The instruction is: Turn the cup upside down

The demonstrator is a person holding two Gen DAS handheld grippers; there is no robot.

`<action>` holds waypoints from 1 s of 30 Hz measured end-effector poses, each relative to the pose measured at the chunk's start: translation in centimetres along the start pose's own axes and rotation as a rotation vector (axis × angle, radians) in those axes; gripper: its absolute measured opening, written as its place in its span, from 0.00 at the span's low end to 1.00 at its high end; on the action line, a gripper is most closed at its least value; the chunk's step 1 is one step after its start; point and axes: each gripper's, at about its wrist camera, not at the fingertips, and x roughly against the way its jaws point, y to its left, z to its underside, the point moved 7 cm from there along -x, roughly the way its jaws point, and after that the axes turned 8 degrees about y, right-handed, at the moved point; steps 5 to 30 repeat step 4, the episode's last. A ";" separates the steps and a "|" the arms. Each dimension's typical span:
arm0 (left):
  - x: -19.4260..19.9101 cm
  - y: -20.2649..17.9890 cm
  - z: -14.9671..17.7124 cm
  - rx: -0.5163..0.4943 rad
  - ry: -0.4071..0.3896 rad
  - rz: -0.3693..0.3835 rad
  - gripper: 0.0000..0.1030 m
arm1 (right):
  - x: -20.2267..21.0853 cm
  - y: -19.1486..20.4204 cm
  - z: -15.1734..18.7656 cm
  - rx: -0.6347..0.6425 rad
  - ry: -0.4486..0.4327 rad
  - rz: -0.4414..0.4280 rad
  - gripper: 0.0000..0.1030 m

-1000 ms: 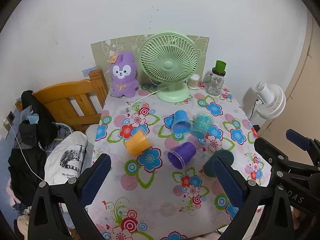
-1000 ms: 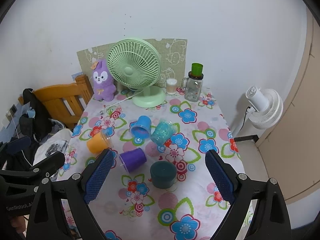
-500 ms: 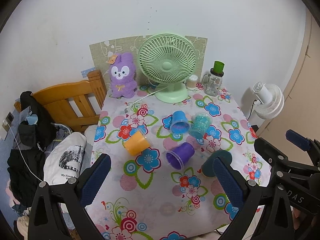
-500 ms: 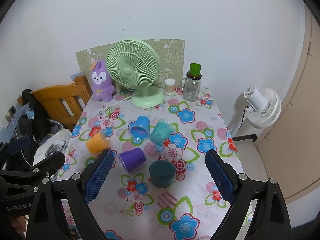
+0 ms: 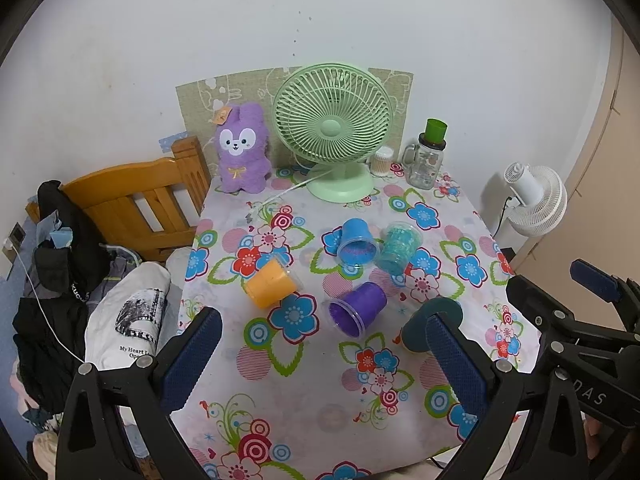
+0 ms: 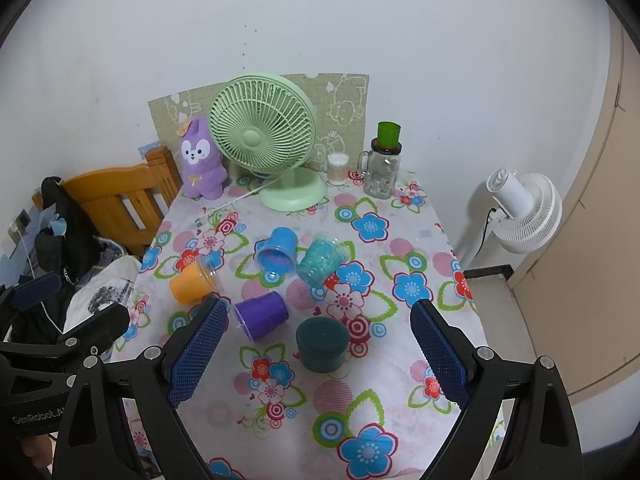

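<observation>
Several plastic cups sit on a floral tablecloth [image 6: 372, 400]. An orange cup [image 5: 271, 283] [image 6: 192, 281], a purple cup [image 5: 358, 307] [image 6: 262, 315], a blue cup [image 5: 356, 240] [image 6: 278, 250] and a teal glitter cup [image 5: 399, 247] [image 6: 322, 261] lie on their sides. A dark teal cup [image 6: 322, 343] [image 5: 430, 322] stands upside down. My left gripper [image 5: 324, 362] is open and empty, above the near table edge. My right gripper [image 6: 316, 356] is open and empty, with the dark teal cup between its fingers in view but farther away.
A green desk fan [image 5: 332, 132], a purple plush rabbit [image 5: 241, 152], a glass jar mug with a green cup on top [image 5: 428, 156] and a small jar [image 5: 382, 160] stand at the table's back. A wooden chair with clothes [image 5: 140, 204] is left. A white floor fan [image 5: 534, 200] is right.
Both grippers have drawn back and risen slightly, so the table looks a little farther away. The cups have not moved.
</observation>
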 end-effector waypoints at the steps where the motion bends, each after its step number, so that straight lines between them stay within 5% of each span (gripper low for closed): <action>1: 0.0 0.0 0.0 0.000 0.001 0.000 1.00 | 0.0 0.1 0.0 0.000 0.000 -0.001 0.92; 30: -0.3 -0.2 0.2 0.001 0.006 0.003 1.00 | -0.2 -0.1 0.2 -0.005 0.007 -0.002 0.92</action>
